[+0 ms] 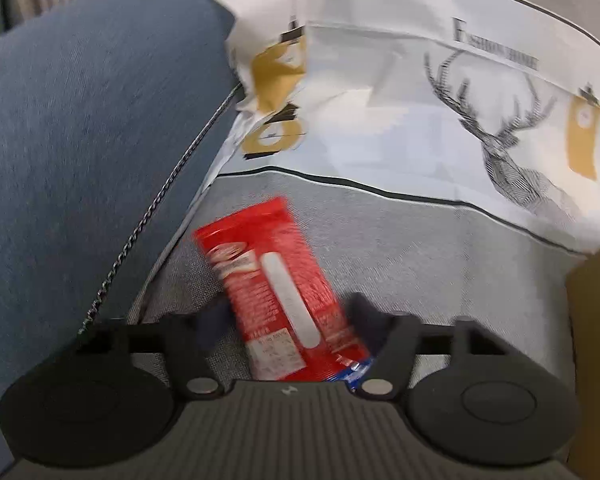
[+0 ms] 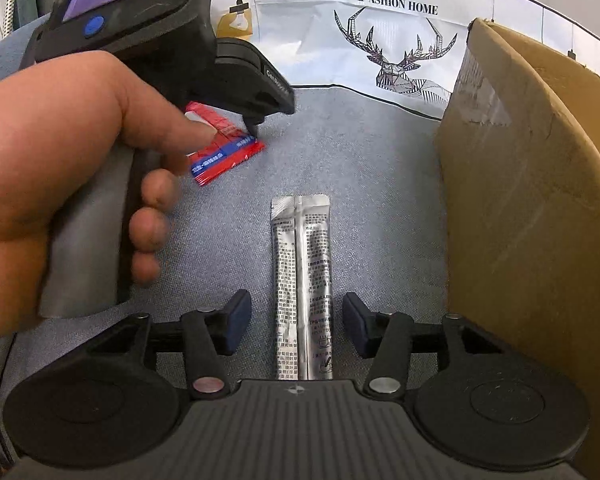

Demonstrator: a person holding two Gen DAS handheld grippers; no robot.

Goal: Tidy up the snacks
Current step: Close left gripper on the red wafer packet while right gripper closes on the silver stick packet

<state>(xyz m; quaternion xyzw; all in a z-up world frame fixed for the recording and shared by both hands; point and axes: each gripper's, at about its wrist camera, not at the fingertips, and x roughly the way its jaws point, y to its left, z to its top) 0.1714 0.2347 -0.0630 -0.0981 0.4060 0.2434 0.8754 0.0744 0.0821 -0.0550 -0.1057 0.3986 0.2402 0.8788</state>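
Observation:
A red snack packet (image 1: 272,288) lies flat on the grey seat cushion (image 1: 420,260). My left gripper (image 1: 288,318) straddles its near end with the jaws apart. The packet looks blurred and undeformed, and neither pad visibly presses it. In the right wrist view the same red packet (image 2: 228,148) lies at the left, under a hand (image 2: 60,160) that holds the left gripper, with one fingertip (image 2: 254,126) at the packet's edge. A silver stick sachet (image 2: 302,280) lies lengthwise between the fingers of my right gripper (image 2: 296,320), which is open with a gap on each side.
A brown cardboard box (image 2: 520,220) stands close on the right, and its edge (image 1: 592,340) shows in the left wrist view. A white deer-print pillow (image 2: 400,52) leans behind the seat. A blue cushion (image 1: 80,140) rises on the left.

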